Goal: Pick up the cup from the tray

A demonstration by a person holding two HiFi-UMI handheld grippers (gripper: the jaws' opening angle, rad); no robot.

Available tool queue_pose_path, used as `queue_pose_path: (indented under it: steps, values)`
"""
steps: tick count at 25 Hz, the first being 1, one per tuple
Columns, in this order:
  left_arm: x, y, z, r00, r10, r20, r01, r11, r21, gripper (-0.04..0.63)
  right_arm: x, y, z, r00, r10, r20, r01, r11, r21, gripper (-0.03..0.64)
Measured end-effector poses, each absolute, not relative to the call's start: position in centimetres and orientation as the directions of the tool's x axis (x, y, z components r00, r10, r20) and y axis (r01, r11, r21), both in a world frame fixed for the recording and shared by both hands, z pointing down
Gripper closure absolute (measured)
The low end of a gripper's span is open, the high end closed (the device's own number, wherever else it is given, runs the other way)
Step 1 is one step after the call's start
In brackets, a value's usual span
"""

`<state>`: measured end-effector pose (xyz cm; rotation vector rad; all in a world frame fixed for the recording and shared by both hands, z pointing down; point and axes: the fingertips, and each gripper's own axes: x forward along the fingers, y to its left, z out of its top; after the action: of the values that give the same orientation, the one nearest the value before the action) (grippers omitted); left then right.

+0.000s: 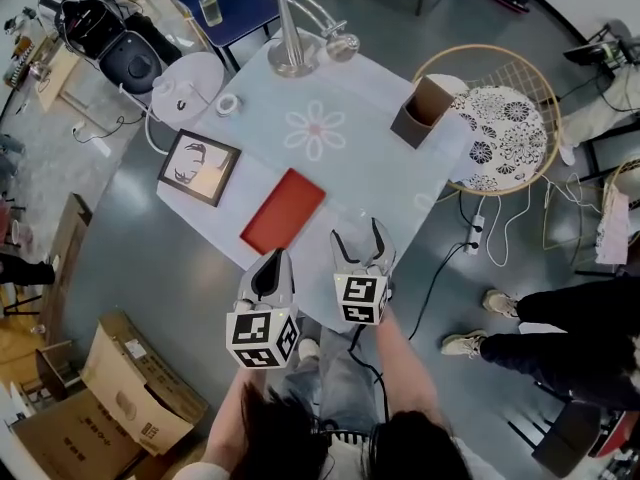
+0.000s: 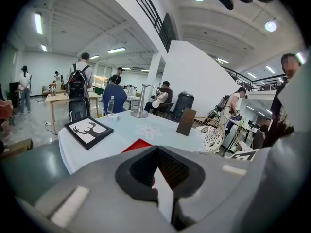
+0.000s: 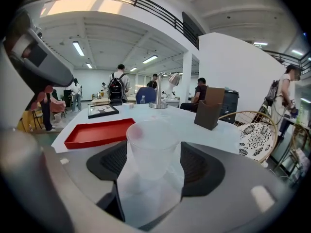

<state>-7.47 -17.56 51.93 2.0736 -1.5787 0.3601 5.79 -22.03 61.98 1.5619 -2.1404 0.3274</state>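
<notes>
Left of the red tray [image 1: 284,210] sits a framed deer picture [image 1: 199,167], close to the table [image 1: 380,168] edge. The left gripper [image 1: 272,264] hovers just off the tray's near corner, out over the table's front edge, jaws pressed together on nothing. Right of the tray, the right gripper [image 1: 360,244] is pinching a clear plastic cup [image 3: 152,152], which is held apart from the tray over open tabletop. Farther right of the tray stands a brown box [image 1: 422,110], well clear.
</notes>
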Motion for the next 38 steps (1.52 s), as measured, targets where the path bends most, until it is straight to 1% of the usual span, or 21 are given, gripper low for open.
queue_pose_path:
  steps: [4,8,13,18,21,23,26,28,30,32,38]
  values:
    - [-7.0,-17.6,51.0,0.323,-0.813,0.484,-0.944,-0.241,0.225,0.595,6.1,-21.5,61.1,-0.249,-0.836,0.488,-0.947,0.316,0.058,0.245]
    - [-7.2,-17.2,50.2,0.324,-0.818,0.475,-0.943,-0.242,0.227,0.595,5.9,-20.9,59.3,-0.248,-0.850,0.465,-0.955,0.295,0.030,0.245]
    - [-7.4,-16.2,48.2,0.333,-0.831,0.446,-0.940,-0.258,0.221,0.595,5.7,-19.6,55.7,-0.238,-0.879,0.413,-0.960,0.279,0.039,0.245]
    - [-8.0,-15.1,46.4,0.353,-0.829,0.434,-0.935,-0.301,0.187,0.595,5.5,-18.4,52.6,-0.226,-0.885,0.406,-0.962,0.269,0.049,0.247]
    - [-7.7,-13.9,45.3,0.395,-0.816,0.422,-0.918,-0.337,0.208,0.595,5.5,-17.1,50.9,-0.250,-0.885,0.392,-0.962,0.275,0.006,0.247]
    - [-7.6,-13.3,44.4,0.409,-0.814,0.412,-0.912,-0.362,0.190,0.595,5.5,-16.5,49.4,-0.262,-0.890,0.373,-0.961,0.274,-0.021,0.247]
    - [-7.7,-12.6,42.8,0.413,-0.826,0.382,-0.910,-0.366,0.193,0.595,5.4,-15.9,47.0,-0.266,-0.900,0.346,-0.960,0.281,-0.007,0.252]
    - [-7.8,-12.0,41.7,0.415,-0.835,0.362,-0.908,-0.360,0.213,0.595,5.1,-15.2,45.8,-0.278,-0.898,0.340,-0.957,0.290,-0.016,0.282]
    - [-7.9,-11.4,40.7,0.414,-0.845,0.338,-0.907,-0.349,0.237,0.595,4.8,-14.4,45.0,-0.293,-0.891,0.346,-0.954,0.298,-0.038,0.347]
    - [-8.0,-10.9,39.8,0.414,-0.853,0.318,-0.904,-0.344,0.255,0.595,5.0,-13.7,44.1,-0.281,-0.898,0.339,-0.957,0.288,-0.032,0.414]
    - [-8.4,-9.0,37.1,0.432,-0.868,0.247,-0.892,-0.369,0.261,0.595,4.8,-11.1,39.9,-0.257,-0.937,0.235,-0.965,0.260,-0.020,0.591]
